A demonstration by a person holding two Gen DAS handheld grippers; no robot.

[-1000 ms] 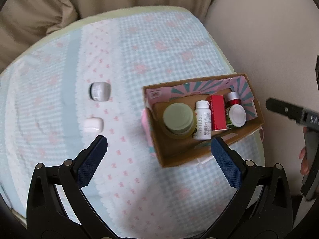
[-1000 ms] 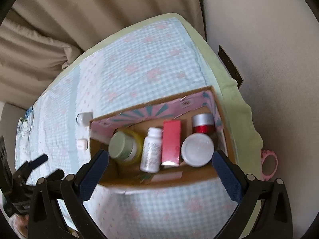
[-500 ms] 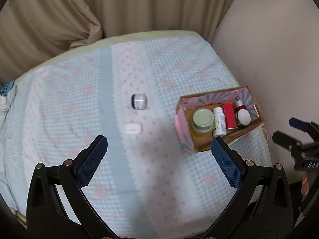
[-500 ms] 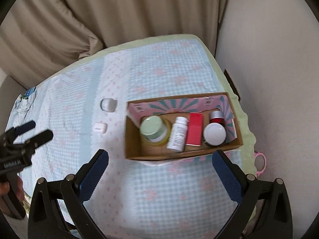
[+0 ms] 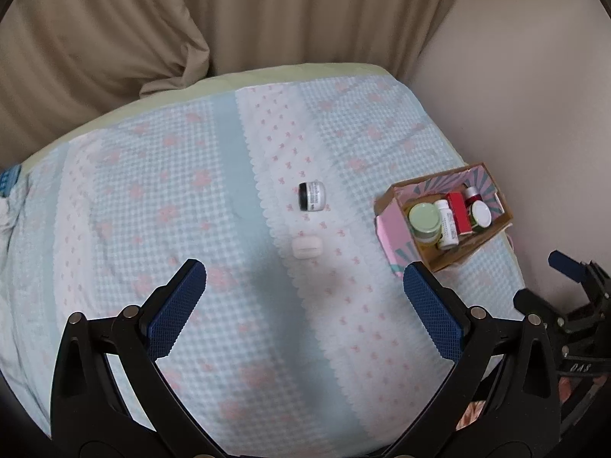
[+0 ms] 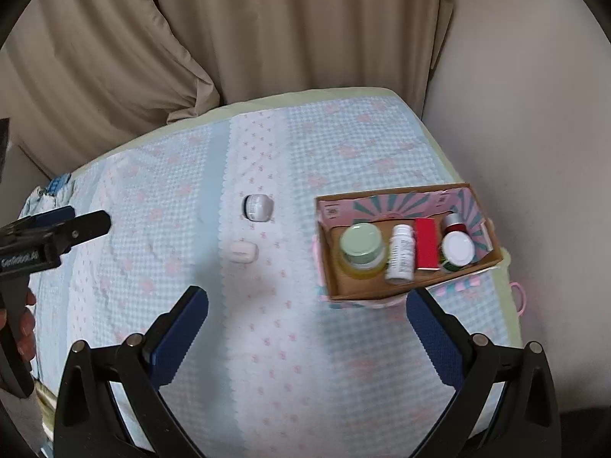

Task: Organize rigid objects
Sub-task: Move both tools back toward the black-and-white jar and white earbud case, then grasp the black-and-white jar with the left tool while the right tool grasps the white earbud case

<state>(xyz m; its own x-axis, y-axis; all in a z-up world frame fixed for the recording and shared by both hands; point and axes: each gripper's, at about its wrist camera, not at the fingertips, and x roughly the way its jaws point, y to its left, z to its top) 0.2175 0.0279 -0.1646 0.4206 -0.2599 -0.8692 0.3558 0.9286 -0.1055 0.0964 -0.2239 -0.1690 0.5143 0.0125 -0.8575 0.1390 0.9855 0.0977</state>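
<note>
Right wrist view gives us the cardboard box near the bed's right edge, holding a green-lidded jar, white bottle, red carton and white-lidded jar. A small jar and white case lie apart, left of it. Our left gripper and right gripper hover, jaws apart, empty.
</note>
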